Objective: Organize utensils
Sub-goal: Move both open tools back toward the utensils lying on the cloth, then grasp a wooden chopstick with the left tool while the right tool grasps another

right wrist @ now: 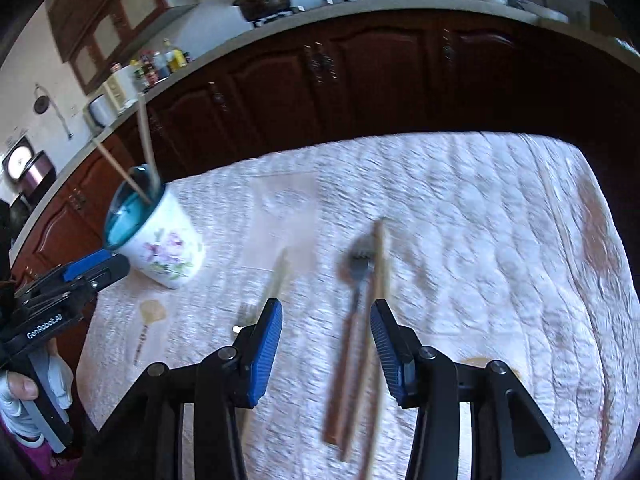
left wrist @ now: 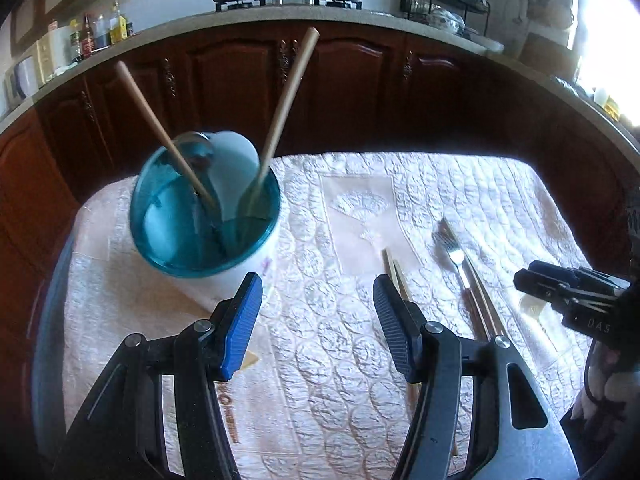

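A floral cup with a blue inside (left wrist: 204,216) (right wrist: 160,240) stands at the back left of the table and holds two wooden-handled utensils (left wrist: 288,112). A pair of chopsticks (left wrist: 394,276) (right wrist: 280,276) lies mid-table. To their right lie a fork with a brown handle (left wrist: 454,252) (right wrist: 360,280) and a single chopstick (right wrist: 380,272) side by side. My left gripper (left wrist: 316,292) (right wrist: 108,264) hovers open in front of the cup, holding nothing. My right gripper (right wrist: 326,316) (left wrist: 528,278) is open above the fork's handle, its pads apart from it.
A quilted white cloth (left wrist: 480,200) covers the table. Behind it runs a counter with dark wood cabinets (left wrist: 360,88), a pot and a wok on the stove, bottles at the left and a dish rack at the right. A gloved hand (right wrist: 24,396) holds the left gripper.
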Demonstrator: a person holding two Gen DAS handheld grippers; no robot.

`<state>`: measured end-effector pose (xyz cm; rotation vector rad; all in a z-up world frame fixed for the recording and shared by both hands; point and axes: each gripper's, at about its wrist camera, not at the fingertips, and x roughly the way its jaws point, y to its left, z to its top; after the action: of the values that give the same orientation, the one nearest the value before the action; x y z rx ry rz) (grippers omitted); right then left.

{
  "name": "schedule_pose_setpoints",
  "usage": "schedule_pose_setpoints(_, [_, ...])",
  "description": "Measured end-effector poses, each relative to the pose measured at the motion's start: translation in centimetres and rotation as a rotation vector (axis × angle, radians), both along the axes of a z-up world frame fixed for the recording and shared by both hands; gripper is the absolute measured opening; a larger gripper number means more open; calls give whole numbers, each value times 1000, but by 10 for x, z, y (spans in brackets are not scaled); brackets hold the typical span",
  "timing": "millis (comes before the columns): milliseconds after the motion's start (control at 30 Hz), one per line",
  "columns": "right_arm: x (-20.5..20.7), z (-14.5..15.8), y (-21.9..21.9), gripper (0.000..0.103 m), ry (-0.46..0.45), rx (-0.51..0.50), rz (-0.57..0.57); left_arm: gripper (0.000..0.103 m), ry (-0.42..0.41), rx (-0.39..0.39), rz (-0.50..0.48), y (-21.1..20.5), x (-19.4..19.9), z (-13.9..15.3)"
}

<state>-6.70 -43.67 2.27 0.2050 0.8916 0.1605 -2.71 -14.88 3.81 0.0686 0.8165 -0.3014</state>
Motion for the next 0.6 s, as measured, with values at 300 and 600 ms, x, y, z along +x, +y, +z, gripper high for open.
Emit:
schedule_pose_setpoints(300, [4,-25,-22,44,45,7,-42,58,79,-44,-31,-7,9,-22])
schedule_pose_setpoints(600, [25,-54,-28,44,105,50,-15,57,240,-125,-119,-22,22,-55])
